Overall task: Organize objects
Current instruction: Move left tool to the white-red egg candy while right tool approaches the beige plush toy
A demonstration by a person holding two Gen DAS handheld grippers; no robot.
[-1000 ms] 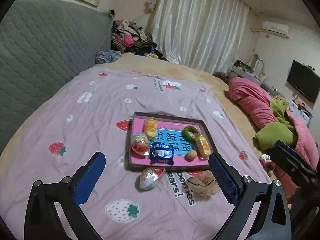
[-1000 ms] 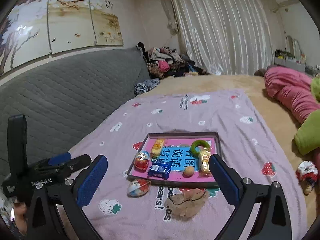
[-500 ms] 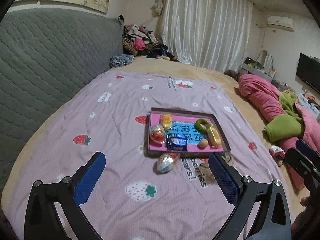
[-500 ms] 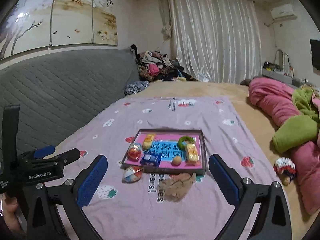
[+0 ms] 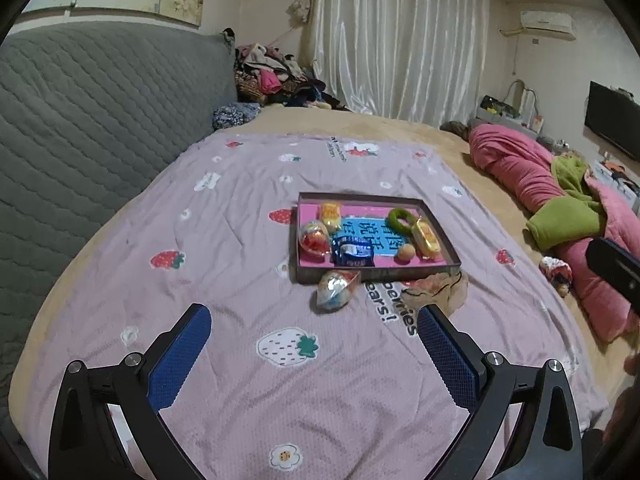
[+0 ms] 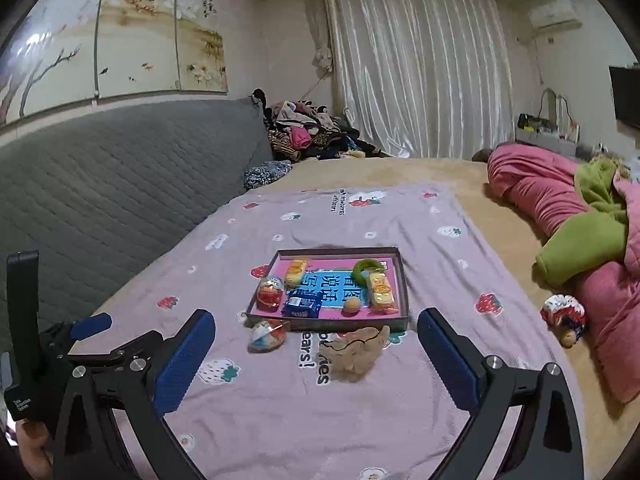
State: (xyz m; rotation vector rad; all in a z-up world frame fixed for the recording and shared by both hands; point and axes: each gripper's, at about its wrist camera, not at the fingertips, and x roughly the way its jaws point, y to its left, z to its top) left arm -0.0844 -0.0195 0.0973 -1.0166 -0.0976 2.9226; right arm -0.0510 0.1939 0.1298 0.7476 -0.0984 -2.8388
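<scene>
A shallow brown tray (image 5: 438, 230) (image 6: 402, 280) with a pink and blue sheet lies on the lilac strawberry bedspread. It holds a red capsule egg (image 5: 313, 238), a blue snack pack (image 5: 352, 251), two yellow snack packs, a green ring (image 5: 400, 219) and a small orange ball (image 5: 405, 253). In front of the tray lie a second capsule egg (image 5: 336, 290) (image 6: 267, 334) and a tan crumpled item (image 5: 442, 290) (image 6: 356, 350). My left gripper (image 5: 314, 340) is open and empty, short of the loose egg. My right gripper (image 6: 316, 342) is open and empty, near the tan item.
A grey quilted headboard (image 5: 80, 128) runs along the left. Pink and green bedding (image 5: 560, 208) is heaped at the right, with a small patterned toy (image 6: 564, 316) beside it. Clothes (image 6: 308, 132) are piled at the far corner by the curtain.
Both grippers have drawn back and risen from the tray, so the tray looks smaller and farther. Both stay open and empty. Objects have not moved.
</scene>
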